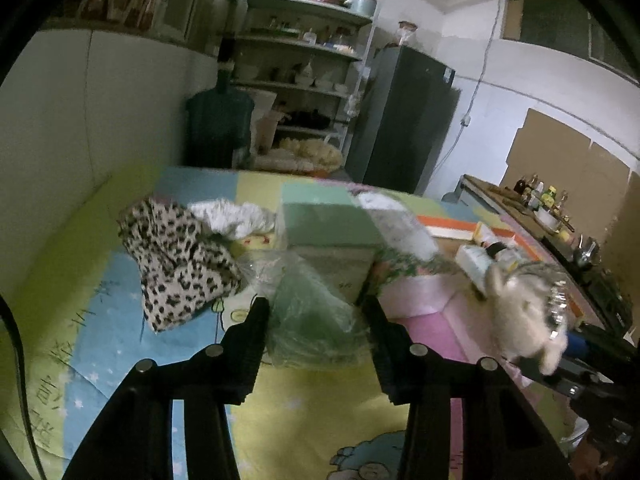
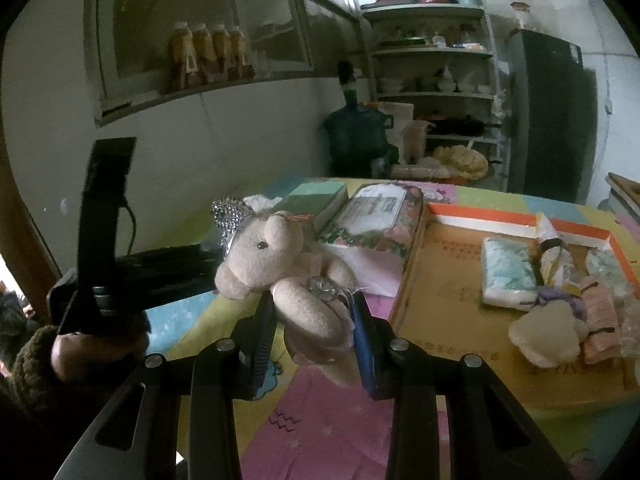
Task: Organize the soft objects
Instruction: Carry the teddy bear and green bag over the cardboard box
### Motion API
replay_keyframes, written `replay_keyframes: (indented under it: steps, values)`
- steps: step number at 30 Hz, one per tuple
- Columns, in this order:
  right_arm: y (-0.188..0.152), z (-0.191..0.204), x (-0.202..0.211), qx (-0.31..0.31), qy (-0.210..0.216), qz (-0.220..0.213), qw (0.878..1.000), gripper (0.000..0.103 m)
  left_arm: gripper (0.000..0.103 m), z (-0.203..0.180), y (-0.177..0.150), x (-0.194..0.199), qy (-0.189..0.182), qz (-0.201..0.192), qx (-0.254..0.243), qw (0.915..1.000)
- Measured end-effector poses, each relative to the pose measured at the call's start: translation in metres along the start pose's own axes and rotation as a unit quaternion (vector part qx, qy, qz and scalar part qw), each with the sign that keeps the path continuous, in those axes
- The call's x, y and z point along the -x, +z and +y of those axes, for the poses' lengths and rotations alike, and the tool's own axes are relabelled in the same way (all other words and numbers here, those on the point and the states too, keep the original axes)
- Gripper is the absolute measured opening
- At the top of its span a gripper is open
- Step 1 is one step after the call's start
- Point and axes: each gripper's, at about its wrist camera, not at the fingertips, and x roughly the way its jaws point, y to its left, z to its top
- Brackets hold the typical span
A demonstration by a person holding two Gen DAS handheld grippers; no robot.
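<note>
Right gripper (image 2: 314, 316) pinching beige plush toy (image 2: 280, 272) by the body, lifted above play mat (image 2: 328, 420). Left gripper (image 1: 316, 312) clamped on crinkled clear plastic bag (image 1: 312, 320), low over mat. Beyond: leopard-print cloth (image 1: 180, 264), green box (image 1: 328, 228). Right of plush: cardboard tray (image 2: 448, 276) holding tissue pack (image 2: 506, 276), second plush (image 2: 548, 332).

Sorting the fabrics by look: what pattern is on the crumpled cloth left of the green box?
Leopard print cloth, dark spots on cream; clearest in the left wrist view.
</note>
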Motion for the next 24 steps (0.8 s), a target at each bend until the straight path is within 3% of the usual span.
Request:
replay_keyframes:
  steps: [13,24]
  values:
    - [0.008,-0.017,0.041,-0.013,-0.050,-0.047,0.998,0.037,0.048,-0.053,0.025,0.025,-0.055,-0.041,-0.052,0.9963]
    - [0.005,-0.054,0.074,-0.038,-0.101,-0.070,0.992,0.037,0.048,-0.110,0.039,0.008,-0.083,-0.035,-0.091,0.9918]
